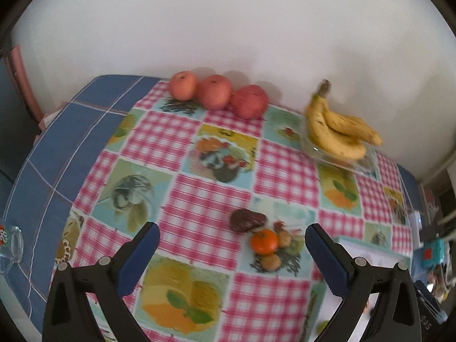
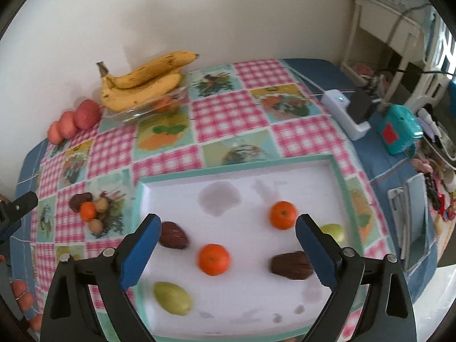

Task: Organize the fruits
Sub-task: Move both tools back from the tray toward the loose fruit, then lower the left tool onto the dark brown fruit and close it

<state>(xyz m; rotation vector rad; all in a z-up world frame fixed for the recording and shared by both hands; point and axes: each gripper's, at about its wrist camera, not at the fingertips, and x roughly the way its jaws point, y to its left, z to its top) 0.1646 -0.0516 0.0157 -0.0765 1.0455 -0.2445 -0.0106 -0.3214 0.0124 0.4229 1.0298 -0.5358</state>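
Note:
My left gripper [image 1: 232,235] is open and empty above the tablecloth, near a small cluster: a dark brown fruit [image 1: 246,220], a tangerine [image 1: 264,241] and a small tan fruit [image 1: 271,261]. My right gripper [image 2: 226,230] is open and empty over the white tray [image 2: 285,171]. The tray holds two tangerines [image 2: 213,258] [image 2: 282,214], two dark brown fruits [image 2: 173,238] [image 2: 291,265] and two green fruits [image 2: 172,297] [image 2: 333,232]. The same cluster [image 2: 88,211] lies left of the tray.
Three red apples [image 1: 218,92] line the wall. A banana bunch [image 1: 339,126] rests on a glass dish [image 1: 342,159]. A glass jar [image 1: 11,245] stands at the left edge. A white device [image 2: 346,111] and a teal box [image 2: 399,128] sit right of the table.

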